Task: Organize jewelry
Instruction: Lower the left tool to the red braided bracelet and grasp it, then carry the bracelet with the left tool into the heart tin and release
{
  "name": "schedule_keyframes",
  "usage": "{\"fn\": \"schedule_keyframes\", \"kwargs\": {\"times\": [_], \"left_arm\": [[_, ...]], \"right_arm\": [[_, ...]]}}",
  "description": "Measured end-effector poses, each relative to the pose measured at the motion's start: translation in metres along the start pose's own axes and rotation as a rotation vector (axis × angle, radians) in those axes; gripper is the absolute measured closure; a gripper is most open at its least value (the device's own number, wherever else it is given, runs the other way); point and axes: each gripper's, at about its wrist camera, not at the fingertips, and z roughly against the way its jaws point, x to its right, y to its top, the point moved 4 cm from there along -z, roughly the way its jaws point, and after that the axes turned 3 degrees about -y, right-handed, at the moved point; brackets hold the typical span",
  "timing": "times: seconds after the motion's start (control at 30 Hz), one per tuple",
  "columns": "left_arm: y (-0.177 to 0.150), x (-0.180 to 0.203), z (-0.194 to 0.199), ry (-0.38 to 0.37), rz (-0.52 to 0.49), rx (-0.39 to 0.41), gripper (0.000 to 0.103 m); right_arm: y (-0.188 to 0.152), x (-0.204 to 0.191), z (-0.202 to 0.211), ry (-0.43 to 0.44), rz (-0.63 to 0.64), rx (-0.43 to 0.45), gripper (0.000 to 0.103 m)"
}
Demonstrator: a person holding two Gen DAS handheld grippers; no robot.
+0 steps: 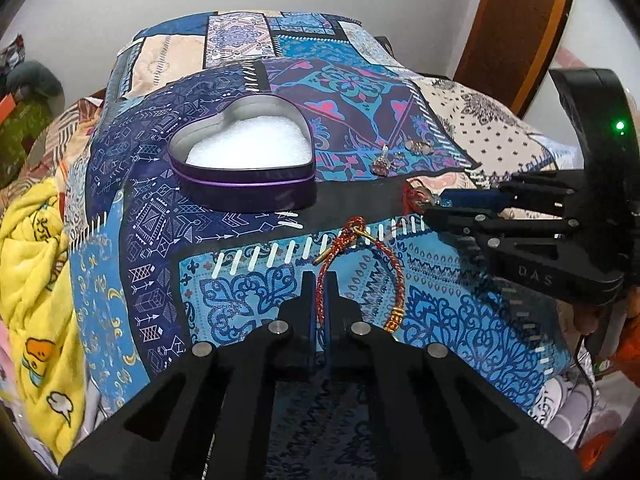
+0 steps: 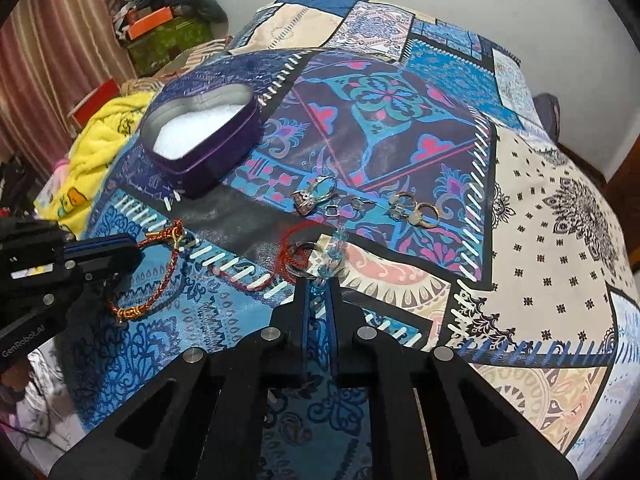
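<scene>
Left wrist view first: the left gripper [image 1: 319, 280] has its two fingers pressed together on the red cord bracelet [image 1: 356, 276], pinching one side of the loop right at the tips. The rest of the loop lies just past the tips and off to the right on the patterned bedspread [image 1: 132, 240], with its gold hook [image 1: 326, 258] a little ahead and a gold bead near the right finger. This bracelet looks light and floppy, so I think it will dangle and swing when it goes up, and a pinch on the cord itself should hold well. In the right wrist view, the right gripper [image 2: 318, 284] is closed too, squeezing a small blue glass charm [image 2: 318, 290] on a metal ring, with a thin red string [image 2: 286, 242] looped just beyond the tips. The charm looks hard and smooth, so it could slip or chip; a soft hold on its flat sides seems best. A bit farther ahead lie a big stone ring [image 2: 314, 196] and some small gold rings [image 2: 416, 208], tiny, hard and likely to roll. Farthest off, ahead and to the left, sits the purple heart tin [image 2: 200, 140], open, with soft white padding inside and nothing in it yet.
</scene>
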Motion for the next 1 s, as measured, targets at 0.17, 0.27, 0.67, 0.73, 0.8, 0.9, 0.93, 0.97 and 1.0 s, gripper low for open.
{"fn": "schedule_keyframes", "kwargs": {"times": [0.17, 0.27, 0.67, 0.73, 0.8, 0.9, 0.93, 0.97, 1.0], "left_arm": [[0.006, -0.002, 0.007, -0.004, 0.043, 0.033, 0.102], [0.011, 0.000, 0.018, 0.000, 0.046, 0.071, 0.102], [0.041, -0.003, 0.066, 0.042, 0.037, 0.224, 0.102], [0.046, -0.005, 0.072, 0.051, 0.037, 0.252, 0.102], [0.053, -0.008, 0.080, 0.061, 0.037, 0.281, 0.102], [0.060, -0.012, 0.088, 0.071, 0.040, 0.314, 0.102], [0.061, -0.013, 0.090, 0.075, 0.042, 0.322, 0.102], [0.063, -0.014, 0.092, 0.078, 0.043, 0.330, 0.102], [0.065, -0.016, 0.093, 0.082, 0.044, 0.338, 0.102]], "right_arm": [[0.005, 0.004, 0.015, 0.009, -0.040, 0.039, 0.096], [0.008, 0.001, 0.028, -0.005, -0.029, 0.075, 0.096], [0.032, -0.005, 0.074, -0.033, 0.015, 0.206, 0.096], [0.039, -0.006, 0.081, -0.031, 0.017, 0.231, 0.096], [0.046, -0.009, 0.088, -0.031, 0.022, 0.258, 0.096], [0.058, -0.011, 0.095, -0.023, 0.023, 0.292, 0.096], [0.061, -0.012, 0.097, -0.023, 0.023, 0.303, 0.096], [0.064, -0.014, 0.100, -0.020, 0.026, 0.315, 0.096], [0.066, -0.015, 0.102, -0.018, 0.028, 0.324, 0.096]]}}
